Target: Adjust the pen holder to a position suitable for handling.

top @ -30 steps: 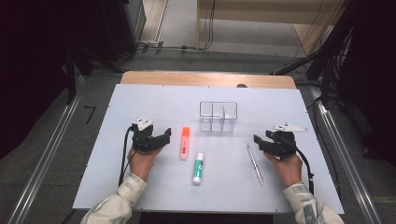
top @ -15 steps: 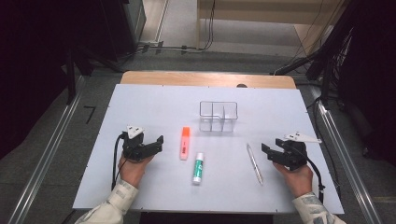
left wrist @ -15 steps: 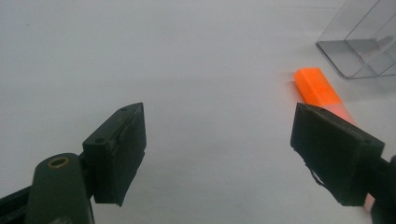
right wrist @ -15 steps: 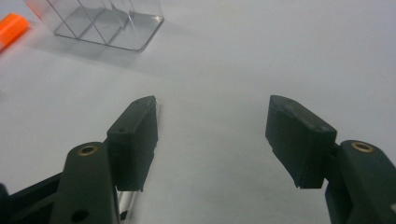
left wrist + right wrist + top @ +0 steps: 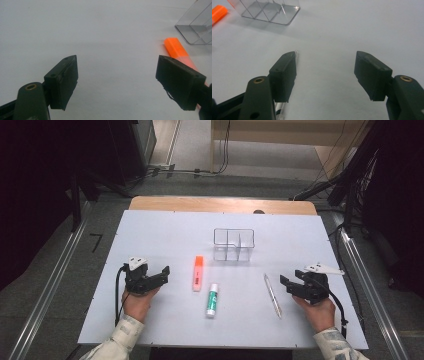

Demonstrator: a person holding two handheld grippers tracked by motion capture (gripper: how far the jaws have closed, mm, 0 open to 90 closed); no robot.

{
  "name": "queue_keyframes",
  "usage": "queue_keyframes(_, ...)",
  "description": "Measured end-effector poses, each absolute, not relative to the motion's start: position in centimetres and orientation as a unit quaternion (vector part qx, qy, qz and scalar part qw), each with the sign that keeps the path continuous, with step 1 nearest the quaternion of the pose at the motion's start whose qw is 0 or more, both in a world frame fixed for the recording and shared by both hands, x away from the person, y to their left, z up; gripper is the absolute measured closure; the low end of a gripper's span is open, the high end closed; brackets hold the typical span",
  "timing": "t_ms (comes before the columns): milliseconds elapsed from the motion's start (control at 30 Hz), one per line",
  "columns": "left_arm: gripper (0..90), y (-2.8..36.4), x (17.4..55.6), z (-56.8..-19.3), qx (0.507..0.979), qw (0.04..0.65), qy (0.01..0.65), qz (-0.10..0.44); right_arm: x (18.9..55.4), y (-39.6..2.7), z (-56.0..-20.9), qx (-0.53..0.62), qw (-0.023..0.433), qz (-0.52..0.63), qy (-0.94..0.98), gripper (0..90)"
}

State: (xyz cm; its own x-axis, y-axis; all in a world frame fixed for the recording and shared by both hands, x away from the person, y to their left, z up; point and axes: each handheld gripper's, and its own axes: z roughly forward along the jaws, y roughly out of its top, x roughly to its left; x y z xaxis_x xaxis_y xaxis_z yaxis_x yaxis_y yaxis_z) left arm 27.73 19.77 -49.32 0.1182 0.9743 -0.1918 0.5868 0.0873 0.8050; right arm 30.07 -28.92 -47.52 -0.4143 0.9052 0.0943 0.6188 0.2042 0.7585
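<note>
Where dark floor surrounds it, the white table (image 5: 150, 235) lies evenly lit.

**Dim room around a white table**

Beyond the claws: white rectangular tabletop (image 5: 165, 235) edged by a pale wooden strip (image 5: 220, 204). Further off: grey floor (image 5: 190, 180), black cables (image 5: 200, 170), dark cabinet (image 5: 127, 145). Flanking both sides: metal rails (image 5: 50, 285).

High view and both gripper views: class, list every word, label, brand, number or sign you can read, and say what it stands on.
None can be read.
Glue stick: green label print, too small and blurred.
Orange highlighter: no legible marking.
Pen and clear organiser box: no text seen.
</note>
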Motion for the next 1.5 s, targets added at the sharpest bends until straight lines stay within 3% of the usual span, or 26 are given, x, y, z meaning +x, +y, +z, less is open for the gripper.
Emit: queue_keyframes(1500,18.1,19.49,27.71,-49.41,0.634,0.401,0.616,0.239,30.16,-28.62,-47.73,0.504,0.185,0.37,0.758,32.1)
